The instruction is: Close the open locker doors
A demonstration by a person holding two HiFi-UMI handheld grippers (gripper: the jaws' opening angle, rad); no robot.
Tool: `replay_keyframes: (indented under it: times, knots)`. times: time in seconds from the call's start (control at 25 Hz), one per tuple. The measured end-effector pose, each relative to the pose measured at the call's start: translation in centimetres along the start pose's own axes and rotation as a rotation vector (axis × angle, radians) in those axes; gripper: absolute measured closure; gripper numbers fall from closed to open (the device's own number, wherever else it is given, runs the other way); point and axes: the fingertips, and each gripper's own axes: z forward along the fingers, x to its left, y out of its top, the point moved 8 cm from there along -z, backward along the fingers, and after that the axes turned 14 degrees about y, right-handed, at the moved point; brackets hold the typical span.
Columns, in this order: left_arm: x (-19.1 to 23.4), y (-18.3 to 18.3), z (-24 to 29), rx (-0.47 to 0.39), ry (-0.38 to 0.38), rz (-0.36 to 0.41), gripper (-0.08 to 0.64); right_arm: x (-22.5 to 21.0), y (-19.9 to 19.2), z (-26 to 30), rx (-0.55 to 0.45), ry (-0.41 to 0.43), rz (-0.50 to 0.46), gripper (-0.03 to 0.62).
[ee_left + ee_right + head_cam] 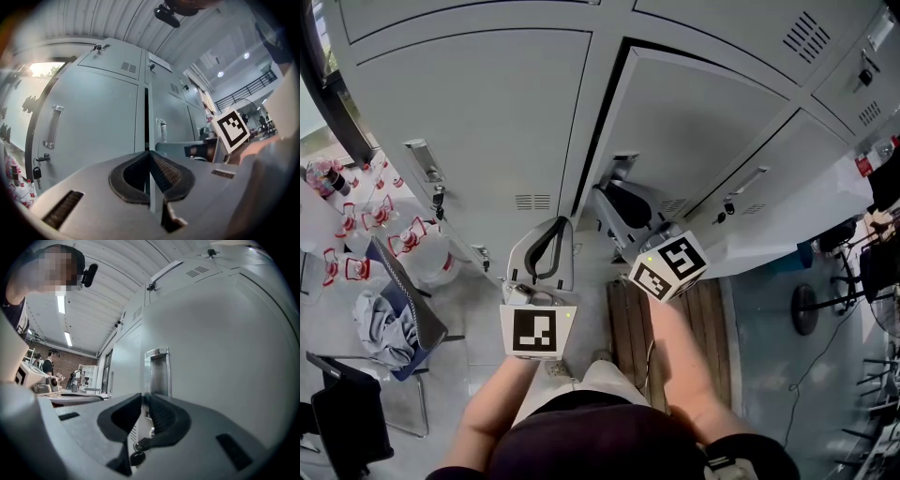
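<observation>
The grey locker door (694, 122) stands ajar, with a dark gap (605, 112) along its left edge. My right gripper (617, 192) is level at this door's recessed handle (158, 371). In the right gripper view its jaws (145, 394) stand a narrow slit apart just under the handle; whether the pads press on it is hidden. A key (136, 458) hangs in the lock below. My left gripper (551, 225) is shut and empty, held back before the door gap (146, 117). The neighbouring left door (478, 103) is closed.
A wooden pallet (628, 319) lies on the floor under my right arm. A blue chair with a cloth (394, 323) and several red-labelled bottles (356, 234) stand at the left. A white table (787, 225) runs along the right.
</observation>
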Motion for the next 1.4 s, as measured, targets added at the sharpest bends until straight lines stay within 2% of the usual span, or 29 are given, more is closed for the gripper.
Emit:
replay_keyframes:
  times: [1.4]
  knots:
    - [0.7, -0.7, 2.0, 0.017, 0.003, 0.000, 0.558, -2.2, -0.3, 2.1, -0.010, -0.103, 0.008, 0.557]
